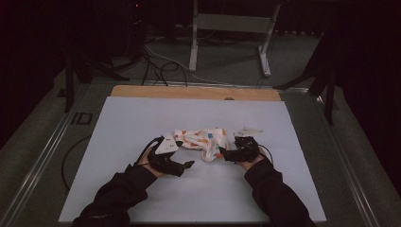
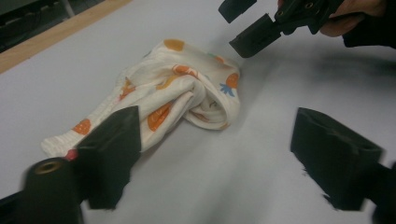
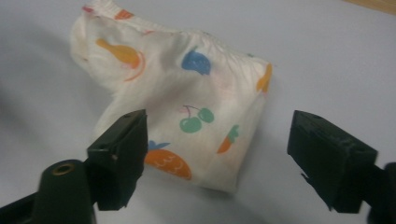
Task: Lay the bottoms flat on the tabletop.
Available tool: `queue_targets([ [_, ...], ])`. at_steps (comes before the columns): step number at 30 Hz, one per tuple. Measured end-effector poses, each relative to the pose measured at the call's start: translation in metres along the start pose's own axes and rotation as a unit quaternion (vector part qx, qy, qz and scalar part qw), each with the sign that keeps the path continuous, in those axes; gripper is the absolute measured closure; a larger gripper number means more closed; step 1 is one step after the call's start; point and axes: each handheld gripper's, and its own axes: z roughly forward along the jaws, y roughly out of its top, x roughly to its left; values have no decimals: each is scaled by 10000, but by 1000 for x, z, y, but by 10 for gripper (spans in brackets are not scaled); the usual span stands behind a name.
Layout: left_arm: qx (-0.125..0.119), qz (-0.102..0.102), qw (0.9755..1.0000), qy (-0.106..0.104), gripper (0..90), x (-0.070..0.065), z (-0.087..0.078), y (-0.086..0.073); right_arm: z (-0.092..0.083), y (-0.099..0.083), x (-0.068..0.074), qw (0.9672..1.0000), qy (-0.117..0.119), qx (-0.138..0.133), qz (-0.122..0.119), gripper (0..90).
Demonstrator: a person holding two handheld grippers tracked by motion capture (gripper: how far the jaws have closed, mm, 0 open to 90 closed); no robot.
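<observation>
Between the parted jaws of the right gripper [image 3: 215,154] lies the near corner of the printed cloth [image 3: 187,107], unpinched. Left gripper [image 2: 215,154] jaws apart too, cloth's edge beside one jaw; white mat [image 1: 142,118] beneath.

We are looking at a little cream cloth [image 1: 203,142] with bright fruit and carrot pictures on it. It is lying crumpled in a soft heap on the white table top, near the middle. One part is folding over itself, and a thin end is sticking out sideways.
</observation>
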Motion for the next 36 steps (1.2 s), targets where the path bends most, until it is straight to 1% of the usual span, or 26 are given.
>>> queue_targets([
  [2,-31,22,10000,59,246,0,6,-1,1,-1,0,10000,-30,21,18,227],
  [4,-24,32,10000,45,317,0,12,-2,4,-3,0,9999,-79,76,36,246],
  [5,1,66,9999,85,352,-1,15,-2,6,-4,0,9999,-94,117,45,254],
  [6,34,102,9999,108,407,-1,19,-2,9,-6,0,9997,-153,163,36,278],
  [7,22,109,9999,95,407,-2,22,-3,9,-6,0,9997,-153,163,36,278],
  [9,63,233,9995,203,462,-4,30,-3,13,-7,0,9996,-159,225,42,313],
  [11,104,350,9989,285,485,-6,35,-2,16,-9,0,9994,-214,261,44,339],
  [12,136,393,9984,392,491,-7,40,-2,17,-9,0,9994,-216,262,84,346],
  [13,129,406,9982,427,495,-7,42,-2,18,-10,-1,9991,-268,305,78,362],
  [15,216,485,9971,543,517,-6,48,-1,20,-12,-1,9989,-300,339,144,383],
  [16,260,518,9966,588,525,-6,52,-1,21,-12,-2,9988,-316,354,137,397],
  [17,271,521,9963,623,531,-5,54,-1,22,-13,-2,9986,-350,364,173,413],
  [19,305,513,9961,652,561,-4,59,-1,24,-14,-2,9986,-302,401,180,429],
  [20,342,580,9953,700,579,-4,62,-1,26,-15,-1,9983,-328,456,139,452],
  [22,418,659,9939,783,596,-4,68,-2,26,-15,-1,9982,-319,481,145,467],
  [24,437,665,9934,829,624,-5,71,-2,28,-16,0,9976,-411,546,102,493],
  [25,439,674,9932,841,668,-5,72,-2,29,-16,0,9976,-395,557,105,523],
  [26,491,702,9925,873,687,-5,74,-1,29,-16,1,9974,-418,570,103,533],
  [27,509,702,9922,896,715,-5,75,-1,29,-16,1,9970,-479,596,73,562],
  [29,511,652,9925,904,776,-5,75,-1,29,-16,1,9970,-456,616,59,612],
  [30,523,641,9925,900,853,-5,75,0,29,-15,1,9968,-480,630,51,673],
  [31,532,654,9924,900,853,-5,75,0,29,-15,1,9968,-480,630,51,673],
  [32,521,663,9921,926,879,-5,74,1,29,-15,1,9965,-512,656,7,725],
  [33,522,679,9920,931,879,-5,73,1,29,-15,1,9965,-512,656,7,725],
  [34,552,710,9916,924,883,-5,72,2,29,-15,1,9966,-494,654,16,752],
  [36,540,693,9919,922,884,-5,70,2,28,-15,1,9966,-524,636,38,811],
])
